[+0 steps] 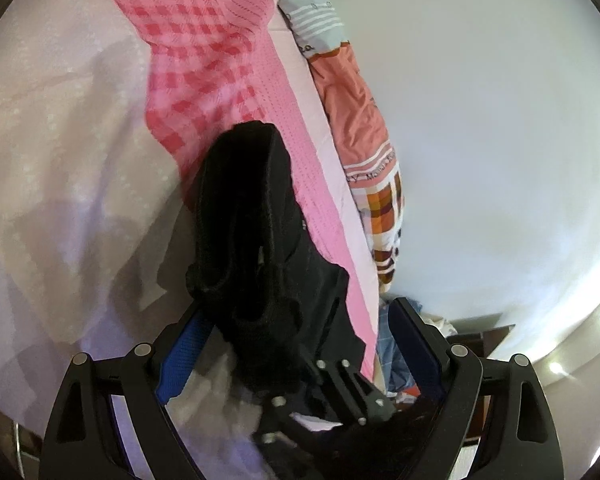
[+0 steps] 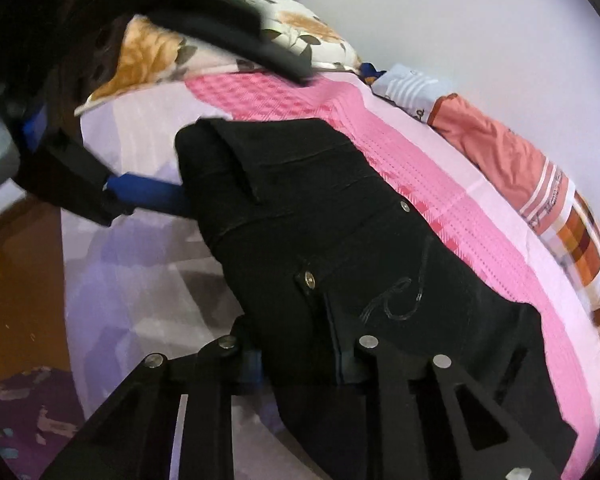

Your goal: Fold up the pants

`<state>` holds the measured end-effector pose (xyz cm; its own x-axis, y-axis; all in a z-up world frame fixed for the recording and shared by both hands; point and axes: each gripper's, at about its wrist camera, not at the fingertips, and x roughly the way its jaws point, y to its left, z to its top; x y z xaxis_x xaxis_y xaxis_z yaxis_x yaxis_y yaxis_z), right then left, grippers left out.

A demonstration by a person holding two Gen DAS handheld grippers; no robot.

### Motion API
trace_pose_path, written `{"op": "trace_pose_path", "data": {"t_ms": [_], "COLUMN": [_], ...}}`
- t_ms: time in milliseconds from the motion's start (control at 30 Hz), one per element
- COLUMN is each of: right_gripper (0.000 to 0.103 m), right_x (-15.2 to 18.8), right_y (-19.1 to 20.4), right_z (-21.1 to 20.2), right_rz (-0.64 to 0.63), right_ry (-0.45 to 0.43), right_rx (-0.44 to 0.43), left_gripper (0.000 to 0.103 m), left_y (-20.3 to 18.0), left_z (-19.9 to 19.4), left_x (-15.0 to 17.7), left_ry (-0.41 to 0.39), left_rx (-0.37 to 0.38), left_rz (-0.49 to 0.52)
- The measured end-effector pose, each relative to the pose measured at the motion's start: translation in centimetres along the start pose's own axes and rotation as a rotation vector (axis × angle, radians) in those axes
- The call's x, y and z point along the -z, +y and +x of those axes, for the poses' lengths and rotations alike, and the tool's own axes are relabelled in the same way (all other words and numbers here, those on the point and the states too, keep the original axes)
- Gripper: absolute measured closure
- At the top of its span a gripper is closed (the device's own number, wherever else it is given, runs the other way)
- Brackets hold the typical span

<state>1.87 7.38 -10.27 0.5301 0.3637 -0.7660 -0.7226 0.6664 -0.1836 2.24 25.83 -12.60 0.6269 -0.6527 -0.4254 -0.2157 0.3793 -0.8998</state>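
Black pants lie folded in a thick bundle on a bed, over a pink checked cover. In the right wrist view my right gripper is shut on the near waist end of the pants, by the button. My left gripper reaches in from the left, its blue pad against the far end of the bundle. In the left wrist view the black pants fill the space between the left gripper's spread blue fingers, which stand wide and do not visibly pinch the cloth.
A pale lilac sheet covers the bed. A floral pillow lies at the head. An orange and plaid quilt lies along the white wall. Brown floor shows at the left.
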Motion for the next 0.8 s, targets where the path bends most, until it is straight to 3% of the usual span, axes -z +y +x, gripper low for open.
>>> {"op": "trace_pose_path", "data": {"t_ms": [200,300,467,733,767,800], "right_gripper": [0.083,0.083,0.083,0.082,0.079,0.078], "right_x": [-0.5,-0.5,-0.4,-0.2,-0.1,-0.1], "right_y": [-1.5,-1.8,-1.9,-2.0,-2.2,-2.7], "right_z": [-0.1,-0.1,0.1,0.0,-0.1,-0.3], "right_rz": [0.086,0.103,0.109,0.118,0.130,0.154], "right_ry": [0.001,-0.001,-0.003,-0.003,-0.006,-0.012], "right_rx": [-0.081,-0.101,-0.118,-0.138,-0.152,-0.178], "left_gripper": [0.015,0.015,0.015,0.016,0.032,0.063], "left_y": [-0.4,-0.4,-0.2,-0.4,-0.3,-0.1], "left_z": [-1.6,-0.9,1.8,3.8,3.8,4.1], "left_x": [0.7,1.4,1.7,0.0,-0.1,-0.1], "left_ry": [-0.047,-0.015,0.041,-0.025,-0.036,-0.037], "left_rx": [-0.193,-0.251,-0.228,-0.170,-0.187,-0.207], "left_rz": [-0.005,0.000,-0.008,-0.009,-0.002,0.007]}}
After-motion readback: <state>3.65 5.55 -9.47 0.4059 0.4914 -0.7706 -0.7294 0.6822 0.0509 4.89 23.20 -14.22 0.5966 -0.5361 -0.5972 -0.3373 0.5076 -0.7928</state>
